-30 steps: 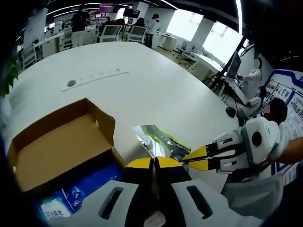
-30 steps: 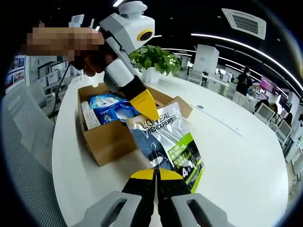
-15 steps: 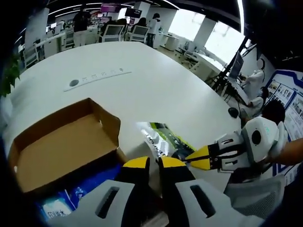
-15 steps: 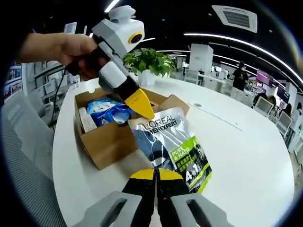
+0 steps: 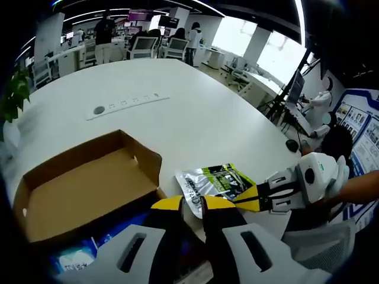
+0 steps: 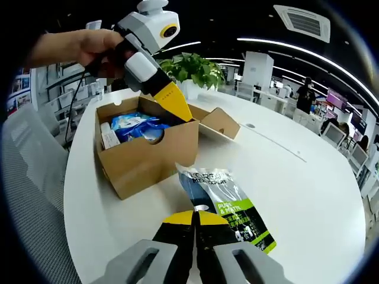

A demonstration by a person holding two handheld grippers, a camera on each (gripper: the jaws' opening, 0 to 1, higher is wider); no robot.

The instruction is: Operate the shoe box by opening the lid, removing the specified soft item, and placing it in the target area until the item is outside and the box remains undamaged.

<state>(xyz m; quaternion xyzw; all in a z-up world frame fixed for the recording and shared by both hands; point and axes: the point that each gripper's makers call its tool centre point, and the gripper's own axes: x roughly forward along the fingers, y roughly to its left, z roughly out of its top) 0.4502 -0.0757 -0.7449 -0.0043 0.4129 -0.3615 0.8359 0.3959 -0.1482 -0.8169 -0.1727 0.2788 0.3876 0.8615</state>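
Note:
An open cardboard shoe box (image 6: 148, 160) stands on the white table (image 6: 308, 189) with blue soft packs (image 6: 133, 124) inside; its lid flap (image 5: 89, 183) lies folded back. A silver, green and black L'Oreal pouch (image 6: 228, 201) lies flat on the table just outside the box. My right gripper (image 6: 194, 218) is shut on the pouch's near edge. The left gripper (image 6: 180, 112) hovers over the box's far rim, apart from the pouch. In the left gripper view its jaws (image 5: 192, 204) stand open with a gap, the pouch (image 5: 219, 180) beyond them and the right gripper (image 5: 240, 200) pinching it.
A potted plant (image 6: 192, 68) stands behind the box. A grey socket strip (image 5: 127, 103) lies farther out on the table. A mesh chair (image 6: 29, 195) stands off the table's edge. Desks and people fill the office beyond.
The left gripper opened, let go of the pouch's top and drew back over the box. The pouch dropped from upright to flat on the table, with the right gripper holding it throughout.

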